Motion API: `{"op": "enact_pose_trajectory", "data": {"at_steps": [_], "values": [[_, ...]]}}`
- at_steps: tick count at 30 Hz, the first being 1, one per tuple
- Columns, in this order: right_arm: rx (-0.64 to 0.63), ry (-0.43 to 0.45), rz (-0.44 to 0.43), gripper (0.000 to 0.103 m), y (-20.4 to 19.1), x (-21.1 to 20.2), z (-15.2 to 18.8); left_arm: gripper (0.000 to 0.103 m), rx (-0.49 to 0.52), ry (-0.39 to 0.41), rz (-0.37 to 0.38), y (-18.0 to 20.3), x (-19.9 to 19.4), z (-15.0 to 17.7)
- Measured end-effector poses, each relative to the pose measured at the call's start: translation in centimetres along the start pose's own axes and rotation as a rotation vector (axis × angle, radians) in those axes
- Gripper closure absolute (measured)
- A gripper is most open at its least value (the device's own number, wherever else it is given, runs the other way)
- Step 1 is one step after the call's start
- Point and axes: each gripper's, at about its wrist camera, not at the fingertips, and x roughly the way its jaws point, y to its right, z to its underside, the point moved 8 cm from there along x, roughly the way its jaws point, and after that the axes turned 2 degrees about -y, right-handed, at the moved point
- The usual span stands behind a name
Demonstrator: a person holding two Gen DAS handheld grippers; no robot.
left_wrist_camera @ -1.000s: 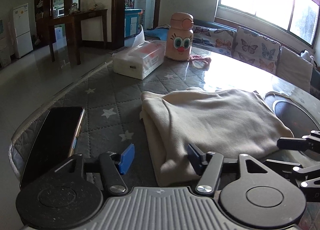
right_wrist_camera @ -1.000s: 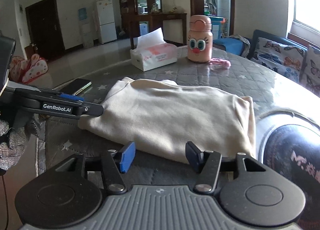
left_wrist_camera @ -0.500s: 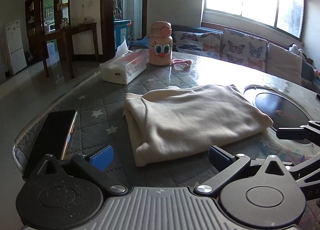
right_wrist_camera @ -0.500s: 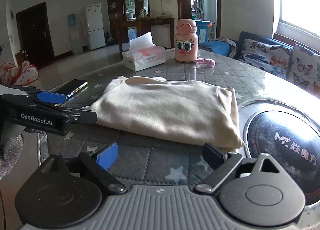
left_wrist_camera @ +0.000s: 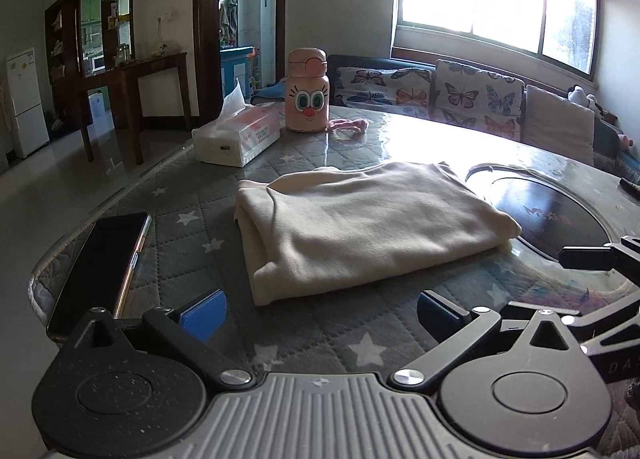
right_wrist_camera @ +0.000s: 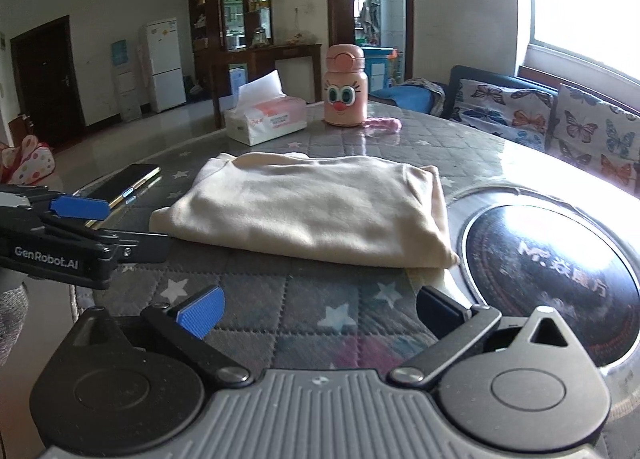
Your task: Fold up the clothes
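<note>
The right tool [left_wrist_camera: 592,259] is cut off at the left wrist view's edge. 1 folded cream garment [left_wrist_camera: 360,227] lies on the quilted surface [left_wrist_camera: 320,331], beside 1 phone [left_wrist_camera: 100,263], 1 tissue box [left_wrist_camera: 236,137] and 1 bottle [left_wrist_camera: 307,93]. Both tools, left tool [left_wrist_camera: 320,311] included, are spread wide, holding nothing.

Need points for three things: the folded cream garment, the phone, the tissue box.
folded cream garment [left_wrist_camera: 360,227], left wrist view, middle of its top layer
phone [left_wrist_camera: 100,263], left wrist view, centre of the dark screen
tissue box [right_wrist_camera: 266,121], right wrist view, middle of its front side
</note>
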Motion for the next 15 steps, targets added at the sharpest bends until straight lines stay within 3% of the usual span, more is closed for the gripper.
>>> {"op": "enact_pose_trajectory", "data": {"at_steps": [15], "values": [[0.027, 0.015, 0.039, 0.0, 0.1, -2.8, 1.9, 0.0, 0.026, 0.006, 0.022, 2.1, -2.2, 1.7]]}}
